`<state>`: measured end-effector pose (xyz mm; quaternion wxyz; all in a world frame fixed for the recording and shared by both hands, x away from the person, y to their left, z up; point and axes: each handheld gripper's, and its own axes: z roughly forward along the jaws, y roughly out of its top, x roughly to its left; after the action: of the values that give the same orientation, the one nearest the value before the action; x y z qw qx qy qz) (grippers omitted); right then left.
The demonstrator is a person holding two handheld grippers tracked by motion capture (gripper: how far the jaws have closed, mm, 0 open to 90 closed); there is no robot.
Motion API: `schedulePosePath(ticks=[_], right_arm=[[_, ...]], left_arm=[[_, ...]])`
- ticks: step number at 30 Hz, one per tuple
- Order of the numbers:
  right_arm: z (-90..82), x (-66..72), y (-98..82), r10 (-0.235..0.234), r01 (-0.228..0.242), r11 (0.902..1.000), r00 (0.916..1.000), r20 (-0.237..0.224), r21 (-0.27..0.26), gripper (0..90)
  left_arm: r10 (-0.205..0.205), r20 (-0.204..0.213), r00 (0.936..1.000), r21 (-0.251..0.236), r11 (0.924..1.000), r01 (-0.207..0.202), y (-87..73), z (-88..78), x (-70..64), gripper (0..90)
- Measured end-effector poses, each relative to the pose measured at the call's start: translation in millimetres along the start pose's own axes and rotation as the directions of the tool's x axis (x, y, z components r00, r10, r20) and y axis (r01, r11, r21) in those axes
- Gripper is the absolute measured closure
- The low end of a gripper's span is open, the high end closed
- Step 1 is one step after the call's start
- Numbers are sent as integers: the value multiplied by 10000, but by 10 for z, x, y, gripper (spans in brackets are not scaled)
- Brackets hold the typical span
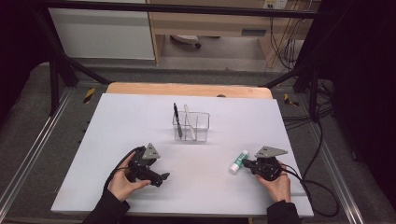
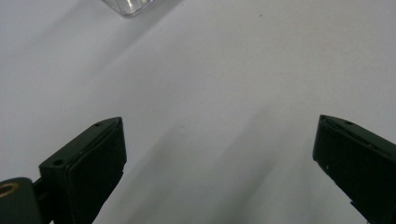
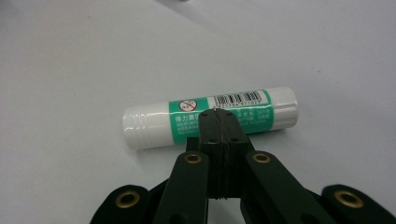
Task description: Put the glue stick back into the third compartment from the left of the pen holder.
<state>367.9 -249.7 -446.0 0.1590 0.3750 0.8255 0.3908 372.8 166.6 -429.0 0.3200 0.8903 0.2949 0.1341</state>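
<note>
The right tongs [image 3: 218,114], pressed together, meet the side of a glue stick [image 3: 210,116] lying on the white table [image 3: 70,56].

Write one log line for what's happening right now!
left gripper: open, empty | right gripper: shut, tips at glue stick | pen: in clear holder

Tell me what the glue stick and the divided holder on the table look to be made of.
Glue stick: likely smooth white plastic, faintly glossy, with a ribbed cap end and a printed green label bearing a barcode. Divided holder: clear hard plastic, probably acrylic; the white table shows through its walls and its edges catch light. A dark pen stands in its left compartment.
</note>
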Motion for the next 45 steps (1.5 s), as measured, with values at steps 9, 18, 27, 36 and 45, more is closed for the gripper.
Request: schedulePosePath(ticks=[9,18,27,36,45], right_arm=[[100,6,91,17,-19,9999,9999,-115,-139,899],[22,42,48,-102,102,9999,9999,43,6,709],[-31,135,-16,0,-3,9998,9998,199,192,328],[-21,165,-38,9,-8,9987,10000,-31,501,85],[-41,158,-29,82,-78,9988,9999,-80,483,45]], left_arm=[[171,140,9998,-181,9997,-168,255,108,-120,24],[-182,743,9971,-202,9996,198,559,341,-246,57],[-278,1103,9935,-476,9983,333,892,565,-395,126],[-597,1146,9916,-249,9977,630,1156,875,-485,199],[-600,1040,9928,-331,9974,638,1285,1069,-528,353]])
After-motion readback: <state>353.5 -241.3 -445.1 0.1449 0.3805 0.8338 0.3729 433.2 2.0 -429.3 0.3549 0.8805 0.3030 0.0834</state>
